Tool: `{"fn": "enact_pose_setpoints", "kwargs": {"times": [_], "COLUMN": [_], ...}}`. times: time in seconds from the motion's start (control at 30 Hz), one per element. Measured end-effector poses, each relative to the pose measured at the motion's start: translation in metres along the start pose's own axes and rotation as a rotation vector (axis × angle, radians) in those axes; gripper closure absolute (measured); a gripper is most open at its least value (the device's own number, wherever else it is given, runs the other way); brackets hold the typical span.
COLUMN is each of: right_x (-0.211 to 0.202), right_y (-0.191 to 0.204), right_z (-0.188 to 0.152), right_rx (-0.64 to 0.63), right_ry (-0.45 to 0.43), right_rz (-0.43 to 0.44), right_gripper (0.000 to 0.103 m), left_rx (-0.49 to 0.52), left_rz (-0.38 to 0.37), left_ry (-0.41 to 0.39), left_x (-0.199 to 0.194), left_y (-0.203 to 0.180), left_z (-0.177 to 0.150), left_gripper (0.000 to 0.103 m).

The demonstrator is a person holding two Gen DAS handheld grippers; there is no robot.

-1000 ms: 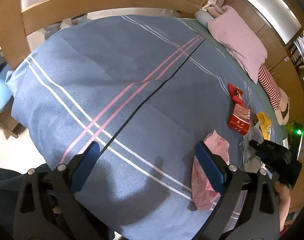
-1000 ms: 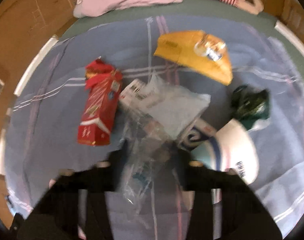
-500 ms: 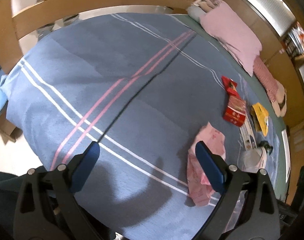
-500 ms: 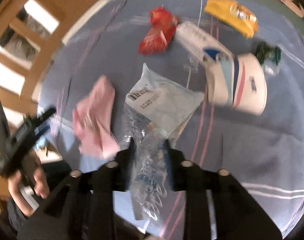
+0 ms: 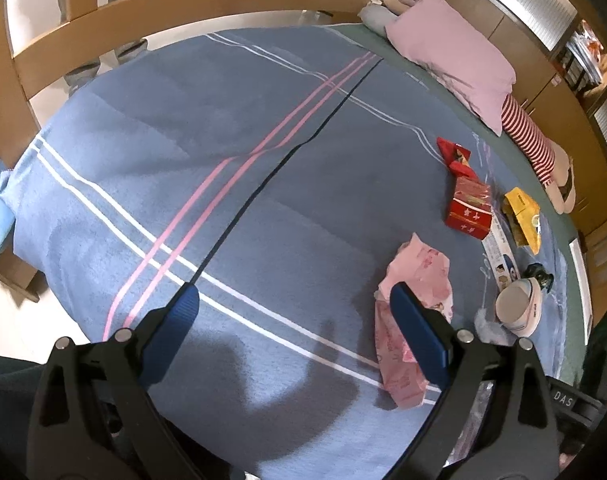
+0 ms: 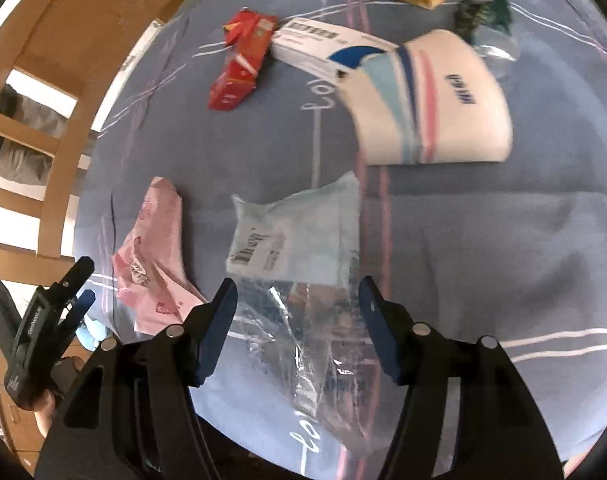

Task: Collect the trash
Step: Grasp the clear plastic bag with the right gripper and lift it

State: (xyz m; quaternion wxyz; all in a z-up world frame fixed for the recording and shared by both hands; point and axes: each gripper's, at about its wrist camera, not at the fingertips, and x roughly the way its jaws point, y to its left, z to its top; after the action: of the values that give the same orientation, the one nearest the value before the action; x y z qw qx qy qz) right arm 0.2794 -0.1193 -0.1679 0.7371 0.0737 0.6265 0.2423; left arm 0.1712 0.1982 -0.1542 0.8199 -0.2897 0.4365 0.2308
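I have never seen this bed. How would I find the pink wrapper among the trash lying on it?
Start from the blue striped blanket that covers the bed, and follow the row of litter down from the pink pillow. The pink wrapper lies last in that row, apart from the others and nearest the left gripper. It alone is crumpled, pale pink paper; the nearby red carton is stiff and boxy.

The bed [image 5: 263,140] wears a matt blue woven cloth cover with a faintly fuzzy nap. A clear plastic bag [image 6: 303,320] shines glossy and crinkled; the pink wrapper [image 6: 155,264] looks like thin creased plastic. The red carton [image 6: 239,68] is smooth printed card, the bed frame [image 5: 143,4] satin-finished wood, the pillow [image 5: 455,52] soft matt cloth.
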Motion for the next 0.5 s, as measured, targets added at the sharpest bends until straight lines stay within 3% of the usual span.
{"fn": "enact_pose_setpoints", "kwargs": {"times": [0.03,0.1,0.2,0.27,0.33,0.37,0.4,0.47,0.5], "right_x": [-0.003,-0.012,-0.044,-0.057,-0.067,-0.071,-0.073,-0.062,-0.058], "right_y": [0.004,0.012,0.022,0.017,0.013,0.012,0.01,0.009,0.007], "right_z": [0.0,-0.001,-0.005,-0.004,-0.005,-0.006,-0.005,-0.003,-0.003], "right_rx": [-0.011,-0.05,-0.119,-0.104,-0.117,-0.138,-0.173,-0.223,-0.239], "right_ry": [-0.016,-0.048,-0.122,-0.135,-0.173,-0.195,-0.216,-0.214,-0.206], "right_rz": [-0.017,-0.077,-0.184,-0.158,-0.26,-0.35,-0.517,-0.727,-0.782], "right_gripper": [0.063,0.068,0.07,0.07,0.07,0.07,0.07,0.07,0.07], "left_rx": [0.0,-0.003,-0.007,-0.007,-0.001,0.001,0.001,0.0,0.002], "left_rz": [0.002,0.004,0.0,-0.004,-0.006,-0.005,-0.004,-0.002,0.0], "left_ry": [0.001,0.005,0.01,0.011,0.012,0.011,0.01,0.009,0.009], "left_x": [0.001,0.002,0.002,0.003,0.002,0.002,0.002,0.002,0.002], "left_y": [0.0,0.001,0.001,0.0,-0.001,-0.001,-0.001,-0.001,-0.002], "left_z": [0.0,0.001,0.0,-0.001,-0.001,-0.002,-0.002,-0.002,-0.002], "left_gripper": [0.007,0.007,0.007,0.007,0.007,0.007,0.007,0.007,0.007]}}
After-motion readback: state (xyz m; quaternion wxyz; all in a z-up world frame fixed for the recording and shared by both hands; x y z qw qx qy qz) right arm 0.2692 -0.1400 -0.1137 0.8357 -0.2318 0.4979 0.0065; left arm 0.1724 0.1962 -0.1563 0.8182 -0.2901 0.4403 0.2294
